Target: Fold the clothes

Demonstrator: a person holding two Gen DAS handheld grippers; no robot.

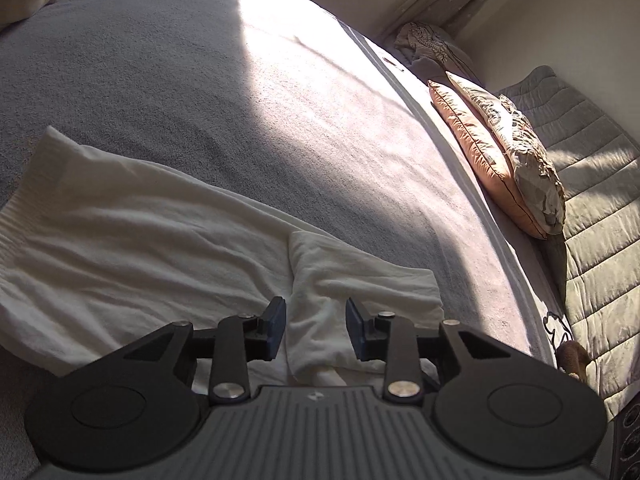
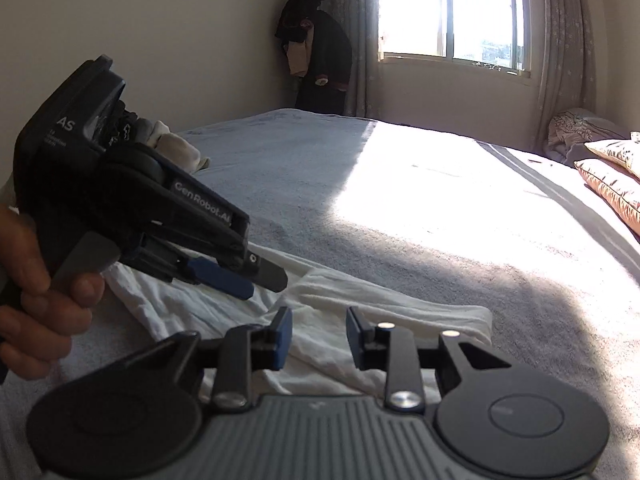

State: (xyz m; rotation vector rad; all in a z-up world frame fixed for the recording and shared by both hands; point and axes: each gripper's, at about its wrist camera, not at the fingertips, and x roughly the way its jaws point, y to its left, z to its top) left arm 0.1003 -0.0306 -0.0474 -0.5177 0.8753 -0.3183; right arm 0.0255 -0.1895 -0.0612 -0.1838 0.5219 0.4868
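Observation:
A white garment (image 1: 140,248) lies spread on the grey bed cover (image 1: 160,80), with one part folded over on its right side (image 1: 352,280). My left gripper (image 1: 316,328) hovers over that folded part, jaws apart and pads not pressing the cloth. In the right wrist view the same garment (image 2: 360,300) lies under my right gripper (image 2: 319,336), which is also open with nothing gripped. The left gripper (image 2: 264,285) shows there at the left, held by a hand (image 2: 40,312), pointing down at the cloth.
Two pillows (image 1: 500,160) and a quilted blanket (image 1: 600,220) lie at the bed's right side. Bunched light cloth (image 2: 176,148) sits at the far left of the bed. A bright window (image 2: 452,12) and hanging dark clothes (image 2: 320,52) are beyond. Sunlight crosses the bed.

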